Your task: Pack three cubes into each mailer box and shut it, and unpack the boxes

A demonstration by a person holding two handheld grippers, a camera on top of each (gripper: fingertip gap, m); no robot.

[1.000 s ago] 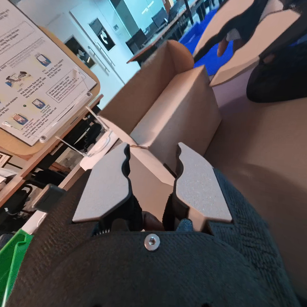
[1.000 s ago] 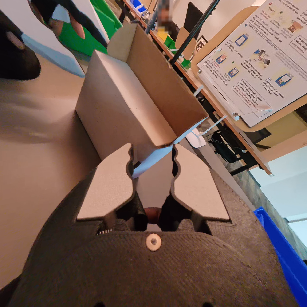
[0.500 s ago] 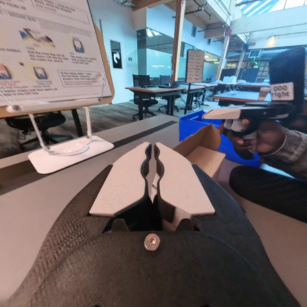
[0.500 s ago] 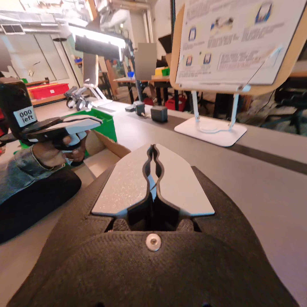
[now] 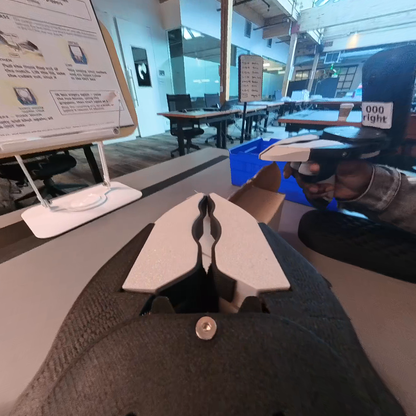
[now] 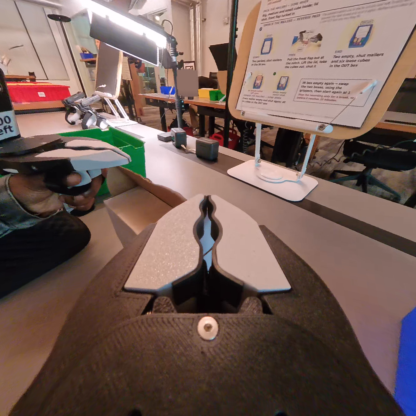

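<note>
An open brown cardboard mailer box lies on the grey table, one rounded side flap standing up. It also shows in the right wrist view. My left gripper is shut and hangs level above the table, with the box just beyond its tips. My right gripper is also shut and level, with the box to its left. Each gripper shows in the other's view, hand-held above the box: the right one and the left one. No cubes are in view.
A blue bin stands right of the box and a green bin left of it. An instruction board on a white stand sits at the table's far edge, next to small black devices. A dark sleeve rests on the table. My hands' fingertips stand some 12 cm from each other.
One second ago both grippers were open and tilted down at the box's ends. They have since lifted off, levelled out and shut. Little has moved in the last half second.
</note>
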